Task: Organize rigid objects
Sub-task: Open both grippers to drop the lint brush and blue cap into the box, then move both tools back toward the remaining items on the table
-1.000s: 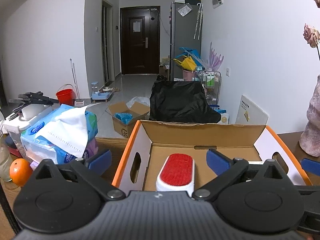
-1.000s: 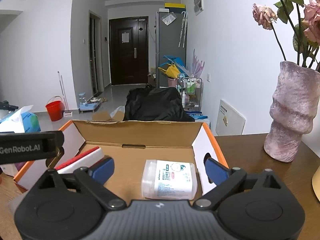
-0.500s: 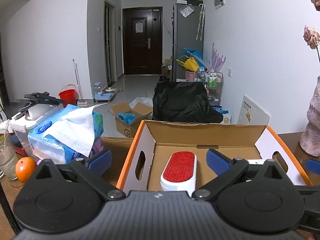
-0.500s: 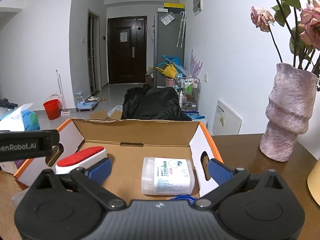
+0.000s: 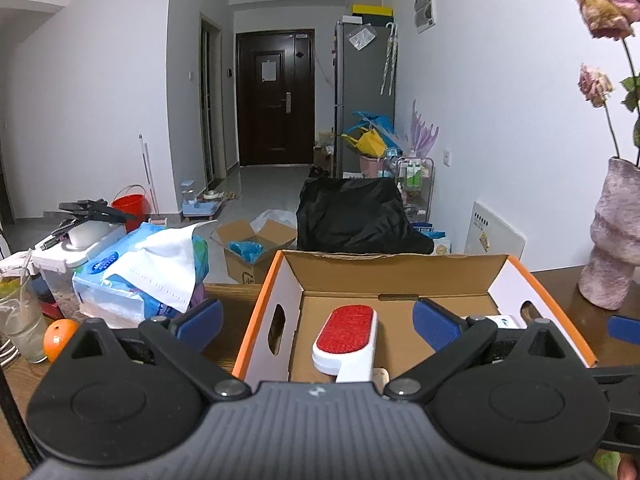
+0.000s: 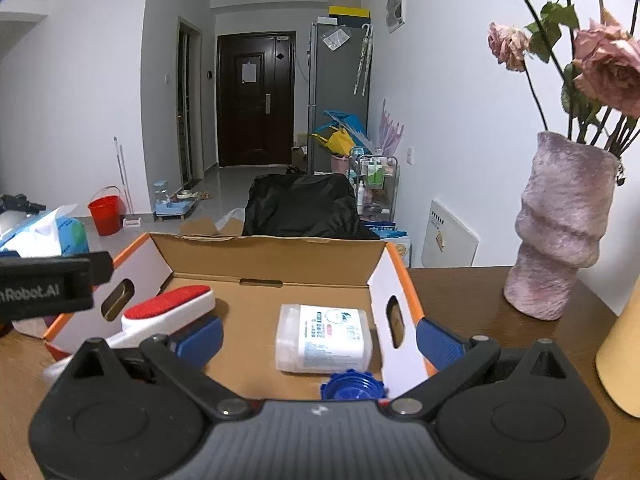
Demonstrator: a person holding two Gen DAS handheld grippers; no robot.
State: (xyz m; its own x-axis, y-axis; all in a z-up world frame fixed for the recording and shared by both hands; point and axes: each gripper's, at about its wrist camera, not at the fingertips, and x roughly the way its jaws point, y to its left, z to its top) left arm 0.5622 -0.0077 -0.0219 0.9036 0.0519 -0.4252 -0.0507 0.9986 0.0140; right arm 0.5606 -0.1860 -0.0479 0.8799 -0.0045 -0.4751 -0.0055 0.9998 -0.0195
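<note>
An open cardboard box with orange edges (image 5: 400,270) (image 6: 272,252) stands on the brown table. Inside lie a white lint brush with a red pad (image 5: 347,338) (image 6: 168,310), a clear plastic container with a white label (image 6: 324,338) and a blue cap (image 6: 352,388) at the near edge. My left gripper (image 5: 318,322) is open and empty, raised above the box's near left part. My right gripper (image 6: 318,336) is open and empty, above the box's near right part. The left gripper's body (image 6: 48,286) shows at the left of the right wrist view.
A blue tissue pack (image 5: 144,276), a glass (image 5: 20,312), an orange (image 5: 58,332) and a white container (image 5: 76,248) sit left of the box. A pink vase with dried roses (image 6: 560,232) stands to the right, and a yellow object (image 6: 624,348) at far right.
Both grippers have drawn back and risen from the box. The brush and the container now show farther from the fingers, and the blue cap has come into view.
</note>
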